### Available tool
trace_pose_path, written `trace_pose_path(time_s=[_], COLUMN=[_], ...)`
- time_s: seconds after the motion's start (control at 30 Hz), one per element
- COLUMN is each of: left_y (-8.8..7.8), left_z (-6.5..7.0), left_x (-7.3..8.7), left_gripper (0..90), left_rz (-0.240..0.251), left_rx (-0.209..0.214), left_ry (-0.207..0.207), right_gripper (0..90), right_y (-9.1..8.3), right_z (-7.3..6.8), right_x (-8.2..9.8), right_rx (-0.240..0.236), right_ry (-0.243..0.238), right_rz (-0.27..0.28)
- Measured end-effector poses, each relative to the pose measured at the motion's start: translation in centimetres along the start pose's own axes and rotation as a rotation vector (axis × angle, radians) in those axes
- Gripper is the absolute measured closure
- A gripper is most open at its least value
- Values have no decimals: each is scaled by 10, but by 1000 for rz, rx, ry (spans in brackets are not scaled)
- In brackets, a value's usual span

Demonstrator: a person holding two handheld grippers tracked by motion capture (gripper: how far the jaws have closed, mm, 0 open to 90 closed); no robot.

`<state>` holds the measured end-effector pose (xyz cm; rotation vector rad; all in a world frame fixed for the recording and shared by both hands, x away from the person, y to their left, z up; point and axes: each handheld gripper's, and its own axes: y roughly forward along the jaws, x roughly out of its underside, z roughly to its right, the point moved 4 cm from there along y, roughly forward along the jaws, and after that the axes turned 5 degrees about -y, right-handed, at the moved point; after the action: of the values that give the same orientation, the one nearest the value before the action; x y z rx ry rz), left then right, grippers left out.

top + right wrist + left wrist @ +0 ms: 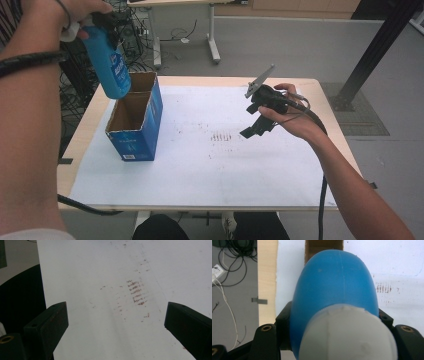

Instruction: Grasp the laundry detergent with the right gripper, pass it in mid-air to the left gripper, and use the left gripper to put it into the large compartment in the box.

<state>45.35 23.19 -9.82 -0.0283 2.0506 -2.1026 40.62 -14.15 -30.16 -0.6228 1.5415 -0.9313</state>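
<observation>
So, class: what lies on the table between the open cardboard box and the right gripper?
High view: only bare white sheet with faint brown marks lies between the box and the right gripper.

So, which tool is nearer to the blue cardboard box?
Left. The left tool holds the blue bottle above the box; the right tool hovers apart, over mid-table.
</observation>
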Motion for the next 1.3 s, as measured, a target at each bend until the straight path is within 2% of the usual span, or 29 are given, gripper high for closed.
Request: trace_pose_path(time_s=[0.2,0.77,1.07,1.3], left_y=[25,77,101,123], left_z=[-3,-9,-6,-5], left_x=[2,5,7,10], left_gripper=[376,376,375,375], left_rz=[-19,-38,-47,-52], left_rx=[5,4,16,4], left_ry=[8,21,28,32], right_gripper=[55,56,57,57], right_y=[4,9,9,7], right_z=[0,2,2,4], right_x=[1,0,3,6], right_rx=[-3,1,11,22], right_ry=[-8,-11,-16,-16], right_rz=[-22,-42,-56,-57])
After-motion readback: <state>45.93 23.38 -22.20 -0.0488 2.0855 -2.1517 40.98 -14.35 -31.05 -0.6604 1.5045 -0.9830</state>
